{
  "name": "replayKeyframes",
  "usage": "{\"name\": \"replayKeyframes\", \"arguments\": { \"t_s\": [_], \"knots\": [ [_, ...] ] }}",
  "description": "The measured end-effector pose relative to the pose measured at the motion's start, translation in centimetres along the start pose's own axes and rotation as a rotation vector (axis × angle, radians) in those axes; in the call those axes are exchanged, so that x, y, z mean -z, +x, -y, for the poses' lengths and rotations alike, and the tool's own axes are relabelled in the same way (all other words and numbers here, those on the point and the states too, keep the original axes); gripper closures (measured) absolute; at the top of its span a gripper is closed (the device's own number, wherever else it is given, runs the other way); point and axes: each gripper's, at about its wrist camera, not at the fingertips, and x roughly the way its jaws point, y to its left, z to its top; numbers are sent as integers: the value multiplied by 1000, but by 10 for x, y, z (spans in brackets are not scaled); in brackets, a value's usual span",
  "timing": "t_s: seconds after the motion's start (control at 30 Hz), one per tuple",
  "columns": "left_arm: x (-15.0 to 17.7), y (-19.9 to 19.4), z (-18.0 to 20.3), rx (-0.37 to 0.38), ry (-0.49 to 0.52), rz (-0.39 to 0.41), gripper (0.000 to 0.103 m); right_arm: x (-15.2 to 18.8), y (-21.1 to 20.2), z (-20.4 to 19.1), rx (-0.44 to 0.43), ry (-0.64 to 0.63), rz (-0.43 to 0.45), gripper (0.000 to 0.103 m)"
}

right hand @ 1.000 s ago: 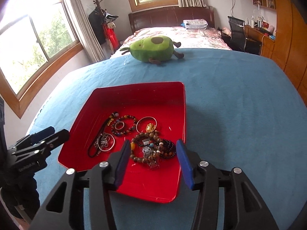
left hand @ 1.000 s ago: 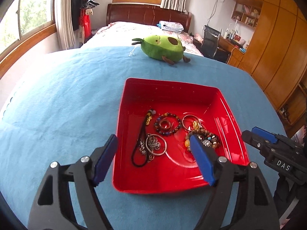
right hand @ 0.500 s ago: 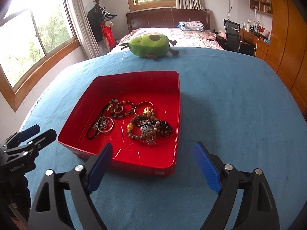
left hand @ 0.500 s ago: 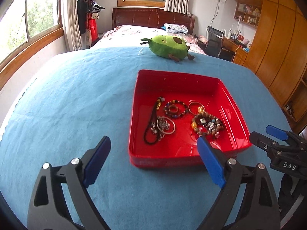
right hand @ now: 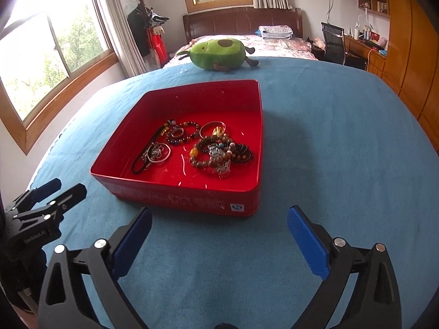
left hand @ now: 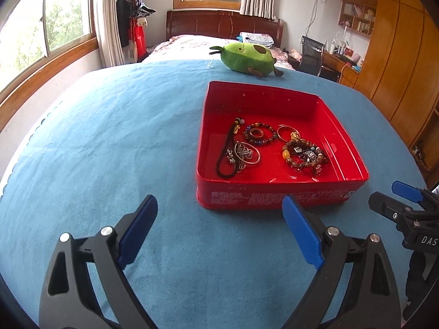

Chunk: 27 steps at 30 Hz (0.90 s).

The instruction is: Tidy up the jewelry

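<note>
Your left camera shows the printed near wall of the red tray [left hand: 274,196] head-on, and your right gripper [left hand: 395,200] poking in at the tray's right corner. Your right camera instead catches the small white-and-blue label at the tray's near right corner and your left gripper [right hand: 59,190] off the tray's left corner.

The jewelry sits inside the tray: a black cord necklace [left hand: 227,156] on the left of the tray floor, a dark bead bracelet [left hand: 259,135] toward the back, and a heap of brown bead bracelets [right hand: 219,152] on the right. Both your grippers are spread wide and empty, held short of the tray's near wall, over the blue cloth [left hand: 109,137]. A green plush toy [right hand: 216,53] lies beyond the tray's far wall.

The heap is too tangled to count its pieces, and the wall print is unreadable.
</note>
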Motion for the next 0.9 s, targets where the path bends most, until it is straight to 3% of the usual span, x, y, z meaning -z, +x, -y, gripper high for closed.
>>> {"name": "replayKeyframes", "arguments": {
  "t_s": [0.4,0.9],
  "knots": [
    [17,-17,6,-15,36,51,6,13,-5,-4,10,-11,12,4],
    [14,-14,3,-10,26,39,6,14,4,-8,5,-14,-7,4]
  ]
}}
